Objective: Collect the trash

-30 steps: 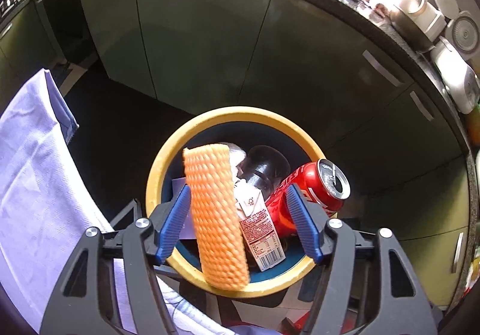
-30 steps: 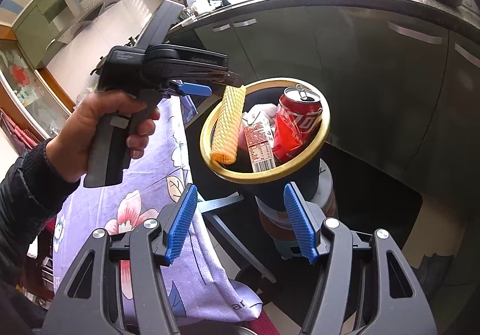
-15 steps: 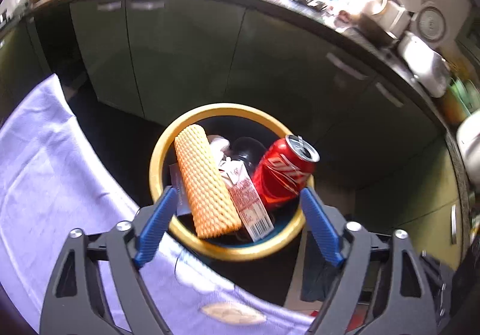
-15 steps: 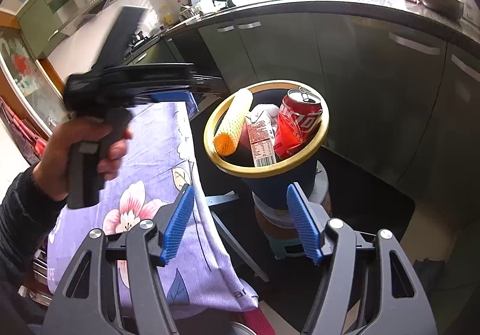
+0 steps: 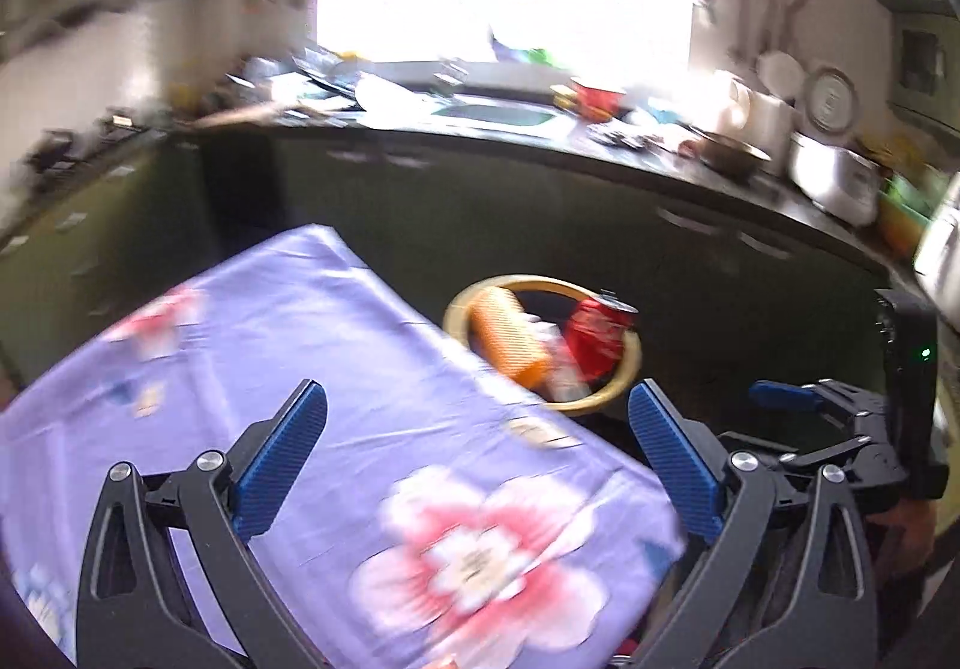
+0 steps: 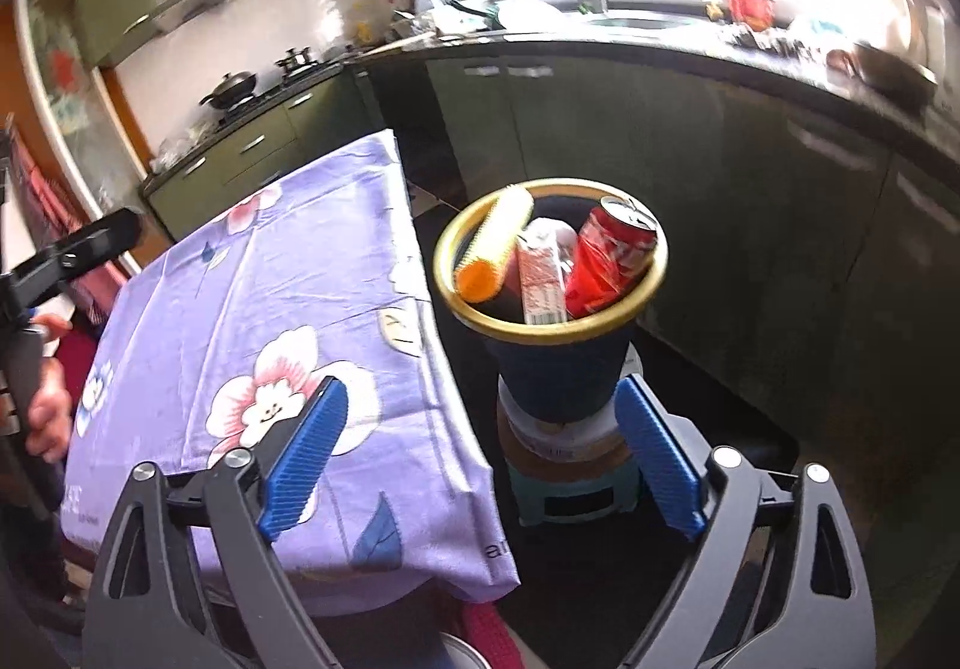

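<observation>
A dark bin with a yellow rim point(image 6: 654, 273) stands beside the table and holds an orange foam net sleeve point(image 6: 495, 243), a small carton point(image 6: 537, 279) and a red soda can point(image 6: 609, 261). The bin point(image 5: 627, 375), sleeve point(image 5: 507, 336) and can point(image 5: 594, 339) also show, blurred, in the left wrist view. My left gripper point(image 5: 474, 453) is open and empty above the purple floral tablecloth point(image 5: 312, 369). My right gripper point(image 6: 480, 453) is open and empty, low in front of the bin, over the cloth's corner.
The bin sits on a stack of round containers and a green stool point(image 6: 570, 495). The purple cloth point(image 6: 270, 309) covers the table left of the bin. Dark green cabinets point(image 6: 720, 141) under a cluttered counter point(image 6: 660, 27) curve behind. A stove with a pan point(image 6: 231, 87) is at the back left.
My left gripper has pulled back and up from over the bin to above the tablecloth, still open. My right gripper has also drawn back a little; the bin looks farther away.
</observation>
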